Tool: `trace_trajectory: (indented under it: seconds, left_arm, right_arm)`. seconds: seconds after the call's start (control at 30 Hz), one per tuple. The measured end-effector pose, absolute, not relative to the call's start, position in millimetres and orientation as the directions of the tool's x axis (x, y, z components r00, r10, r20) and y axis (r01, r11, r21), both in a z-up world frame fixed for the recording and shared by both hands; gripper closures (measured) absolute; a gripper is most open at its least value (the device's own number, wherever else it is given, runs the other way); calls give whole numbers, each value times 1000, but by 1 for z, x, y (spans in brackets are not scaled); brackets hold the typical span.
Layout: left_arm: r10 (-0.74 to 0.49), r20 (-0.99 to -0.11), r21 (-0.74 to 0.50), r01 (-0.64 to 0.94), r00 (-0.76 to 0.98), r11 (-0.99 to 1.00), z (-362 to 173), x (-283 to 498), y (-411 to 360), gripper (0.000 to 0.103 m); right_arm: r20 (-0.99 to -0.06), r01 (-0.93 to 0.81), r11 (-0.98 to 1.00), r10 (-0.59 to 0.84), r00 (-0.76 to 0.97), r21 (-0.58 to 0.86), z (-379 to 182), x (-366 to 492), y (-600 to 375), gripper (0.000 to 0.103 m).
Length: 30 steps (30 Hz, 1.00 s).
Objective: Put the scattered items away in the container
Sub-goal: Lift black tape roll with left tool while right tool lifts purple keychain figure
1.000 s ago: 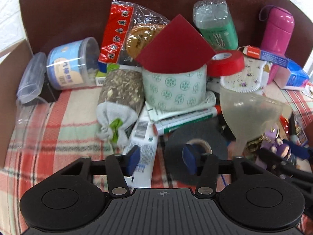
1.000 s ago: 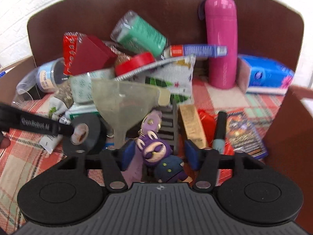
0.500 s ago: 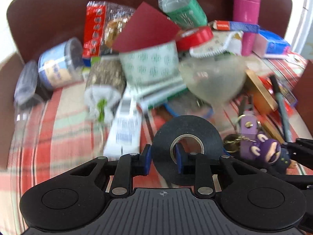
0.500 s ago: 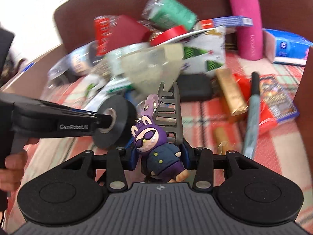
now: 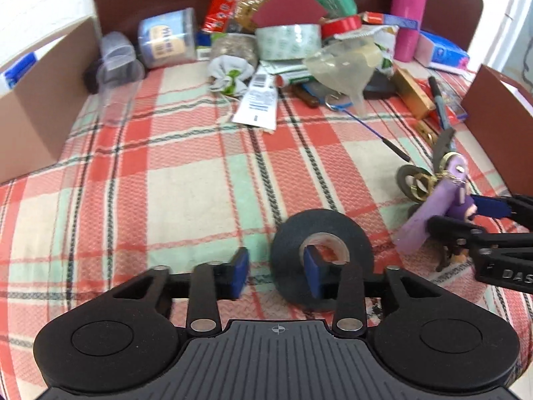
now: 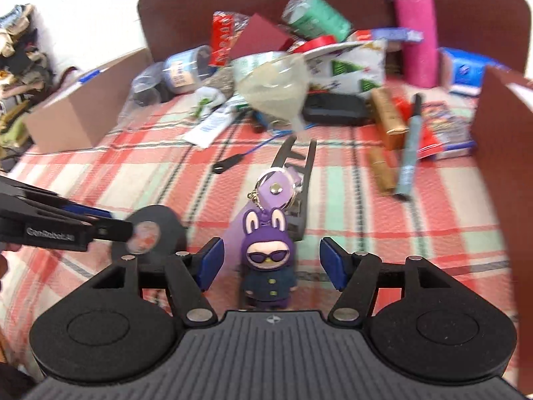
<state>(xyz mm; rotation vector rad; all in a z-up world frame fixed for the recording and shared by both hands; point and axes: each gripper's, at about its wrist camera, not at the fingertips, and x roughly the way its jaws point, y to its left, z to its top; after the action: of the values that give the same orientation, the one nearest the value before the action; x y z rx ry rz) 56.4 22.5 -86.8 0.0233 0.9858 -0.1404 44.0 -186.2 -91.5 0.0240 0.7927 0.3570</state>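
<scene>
Spread wide, left hand-held gripper (image 5: 276,275) with one pad through tape roll (image 5: 320,249); right hand-held gripper (image 6: 271,266) likewise spread around keychain (image 6: 268,260), lower centre

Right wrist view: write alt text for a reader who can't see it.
The open right gripper frames a purple bunny keychain on a plaid cloth. Left, the other gripper reaches a black tape roll; clutter lies behind.

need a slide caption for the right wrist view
Open right gripper around a purple bunny keychain on the plaid cloth.
</scene>
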Motion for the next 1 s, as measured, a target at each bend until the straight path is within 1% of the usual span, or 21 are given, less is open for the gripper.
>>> trace_trajectory:
  seconds: [0.07, 0.1, 0.17, 0.23, 0.33, 0.37, 0.4, 0.43, 0.47, 0.53, 0.63, 0.7, 0.77, 0.8, 0.83, 0.87, 0.9, 0.93, 1.0]
  left_arm:
    - [-104, -828, -32, 138, 551, 990, -86, 55, 20, 44]
    - [-109, -827, -33, 145, 551, 989, -86, 53, 20, 40]
    - [-120, -827, -39, 156, 549, 987, -87, 51, 19, 35]
    - [-124, -830, -44, 157, 544, 987, -90, 50, 19, 35]
    - [-135, -828, -56, 159, 544, 986, -93, 50, 19, 37]
    - [-140, -828, -61, 160, 543, 985, -93, 51, 20, 42]
    - [-146, -829, -70, 159, 541, 985, -94, 52, 20, 56]
    - [-157, -829, -83, 159, 537, 984, -96, 53, 21, 62]
    - [-168, -829, -96, 159, 534, 983, -97, 54, 22, 73]
    - [-168, -828, -100, 154, 534, 983, -100, 56, 22, 75]
    - [-160, -827, -90, 155, 538, 984, -102, 58, 20, 75]
    - [-158, -826, -88, 153, 541, 984, -104, 57, 20, 63]
    - [-156, -824, -87, 150, 545, 985, -105, 57, 22, 61]
    - [-160, -824, -92, 149, 544, 984, -105, 57, 23, 64]
    - [-170, -824, -104, 150, 541, 983, -105, 58, 25, 66]
    - [-178, -824, -115, 150, 538, 982, -104, 58, 27, 75]
    - [-184, -824, -121, 150, 536, 981, -104, 58, 27, 76]
    - [-189, -824, -128, 150, 534, 980, -103, 58, 27, 76]
    - [-187, -822, -125, 150, 537, 981, -101, 57, 28, 78]
  right_arm:
    - [-686, -304, 944, 303, 662, 123, -87, 38, -186, 35]
    - [-681, -309, 945, 299, 668, 112, -84, 35, -185, 35]
    - [-681, -314, 946, 282, 675, 80, -82, 31, -184, 34]
    - [-688, -317, 947, 263, 676, 50, -83, 29, -183, 36]
    - [-699, -299, 953, 248, 671, 52, -87, 32, -185, 38]
    - [-698, -296, 954, 244, 673, 48, -87, 32, -185, 40]
    - [-698, -294, 955, 240, 675, 44, -88, 31, -186, 46]
    - [-697, -291, 956, 236, 677, 40, -88, 30, -187, 51]
    - [-697, -288, 957, 236, 677, 45, -88, 31, -188, 59]
    - [-696, -281, 958, 237, 678, 53, -88, 32, -191, 59]
    - [-693, -277, 958, 253, 675, 80, -91, 36, -193, 58]
    - [-684, -278, 951, 293, 668, 136, -95, 40, -198, 55]
    - [-683, -260, 948, 315, 659, 186, -97, 44, -200, 55]
    - [-682, -252, 945, 325, 655, 208, -97, 46, -201, 57]
    - [-683, -253, 949, 311, 661, 187, -94, 43, -198, 59]
    - [-677, -264, 951, 303, 670, 164, -90, 40, -194, 65]
    - [-668, -273, 947, 312, 675, 167, -86, 38, -192, 75]
    - [-657, -284, 941, 333, 677, 184, -81, 37, -191, 77]
    - [-638, -307, 931, 359, 681, 196, -73, 35, -186, 79]
